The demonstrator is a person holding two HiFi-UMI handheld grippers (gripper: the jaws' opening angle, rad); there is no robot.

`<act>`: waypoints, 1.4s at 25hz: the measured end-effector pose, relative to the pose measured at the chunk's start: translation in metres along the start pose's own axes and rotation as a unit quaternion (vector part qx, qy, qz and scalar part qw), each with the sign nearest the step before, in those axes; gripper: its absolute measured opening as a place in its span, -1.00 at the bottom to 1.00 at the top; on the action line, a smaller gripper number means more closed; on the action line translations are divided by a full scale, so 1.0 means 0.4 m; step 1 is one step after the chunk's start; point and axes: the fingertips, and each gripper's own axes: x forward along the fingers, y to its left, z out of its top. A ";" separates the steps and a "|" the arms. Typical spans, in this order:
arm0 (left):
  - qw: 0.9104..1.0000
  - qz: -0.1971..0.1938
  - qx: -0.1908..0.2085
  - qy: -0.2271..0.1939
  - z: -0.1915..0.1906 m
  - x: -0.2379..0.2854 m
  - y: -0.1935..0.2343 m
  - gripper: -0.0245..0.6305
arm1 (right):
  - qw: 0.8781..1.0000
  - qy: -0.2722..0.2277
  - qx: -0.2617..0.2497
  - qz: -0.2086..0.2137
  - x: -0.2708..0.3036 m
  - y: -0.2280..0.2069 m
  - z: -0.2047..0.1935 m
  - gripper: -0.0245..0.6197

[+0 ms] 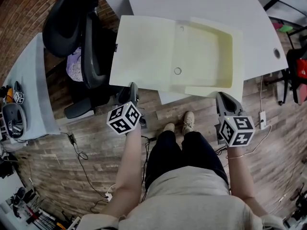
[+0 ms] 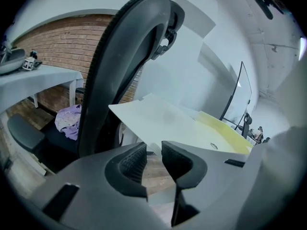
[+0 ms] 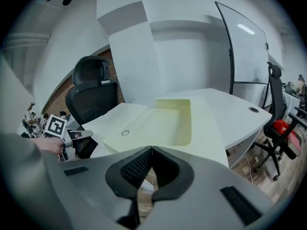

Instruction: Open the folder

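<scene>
Left gripper (image 2: 153,152): jaws parted narrowly, nothing gripped; held just beside the folder's near edge.
Right gripper (image 3: 152,150): jaws closed tip to tip, nothing held.
Folder (image 1: 192,56): pale yellow, laid open on white desk (image 1: 216,4), cover spread past desk edge.
Office chair (image 1: 81,28): black, beside cover.

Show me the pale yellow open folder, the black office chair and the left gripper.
pale yellow open folder (image 1: 144,51): head view, on its flat left flap.
black office chair (image 1: 67,13): head view, on the top of its backrest.
left gripper (image 2: 153,152): left gripper view, midway between its parted fingertips.
</scene>
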 end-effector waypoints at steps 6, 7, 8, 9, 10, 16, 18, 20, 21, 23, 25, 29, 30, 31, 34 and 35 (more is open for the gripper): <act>1.000 0.002 -0.012 0.005 -0.025 0.015 0.011 -0.61 | 1.000 0.001 0.001 0.004 -0.002 -0.001 -0.007 -0.86; 1.000 0.002 -0.014 0.006 -0.028 0.017 0.013 -0.61 | 1.000 0.001 0.001 0.005 -0.002 -0.001 -0.007 -0.86; 1.000 0.001 -0.016 0.006 -0.031 0.019 0.015 -0.60 | 1.000 0.001 0.000 0.006 -0.002 -0.001 -0.008 -0.86; 1.000 0.000 -0.020 0.007 -0.034 0.021 0.016 -0.60 | 1.000 0.001 0.000 0.006 -0.001 -0.001 -0.008 -0.86; 1.000 -0.001 -0.024 0.008 -0.037 0.023 0.017 -0.60 | 1.000 0.000 -0.001 0.006 -0.001 -0.001 -0.008 -0.86; 0.999 -0.008 -0.047 0.003 -0.043 0.026 0.021 -0.58 | 1.000 -0.003 -0.003 0.006 -0.004 -0.001 -0.004 -0.86; 0.998 -0.015 -0.058 -0.005 -0.038 0.022 0.022 -0.57 | 1.000 -0.005 -0.004 0.008 -0.003 -0.001 -0.003 -0.86; 0.997 -0.023 -0.067 -0.013 -0.032 0.018 0.022 -0.57 | 1.000 -0.008 -0.006 0.009 -0.004 -0.001 -0.003 -0.86; 0.997 -0.027 -0.069 -0.016 -0.030 0.016 0.022 -0.56 | 1.000 -0.008 -0.007 0.009 -0.005 0.000 -0.003 -0.86; 0.997 -0.030 -0.066 -0.020 -0.023 0.012 0.021 -0.56 | 1.000 -0.010 -0.008 0.008 -0.005 0.001 -0.004 -0.86; 0.997 -0.028 -0.062 -0.027 -0.014 0.007 0.021 -0.56 | 1.000 -0.013 -0.012 0.007 -0.004 0.002 -0.003 -0.86; 0.998 -0.016 -0.047 -0.042 0.005 -0.005 0.017 -0.52 | 1.000 -0.019 -0.020 0.004 -0.003 0.004 0.001 -0.86; 0.998 -0.015 -0.044 -0.044 0.008 -0.007 0.015 -0.52 | 1.000 -0.020 -0.022 0.004 -0.003 0.004 0.002 -0.86; 0.998 -0.014 -0.043 -0.045 0.011 -0.010 0.013 -0.52 | 0.999 -0.023 -0.027 0.004 -0.003 0.005 0.002 -0.86; 0.998 -0.011 -0.037 -0.050 0.022 -0.020 0.009 -0.50 | 0.998 -0.029 -0.050 0.000 -0.004 0.009 0.004 -0.86; 0.998 -0.010 -0.033 -0.051 0.027 -0.023 0.007 -0.50 | 0.998 -0.030 -0.053 -0.001 -0.004 0.010 0.005 -0.85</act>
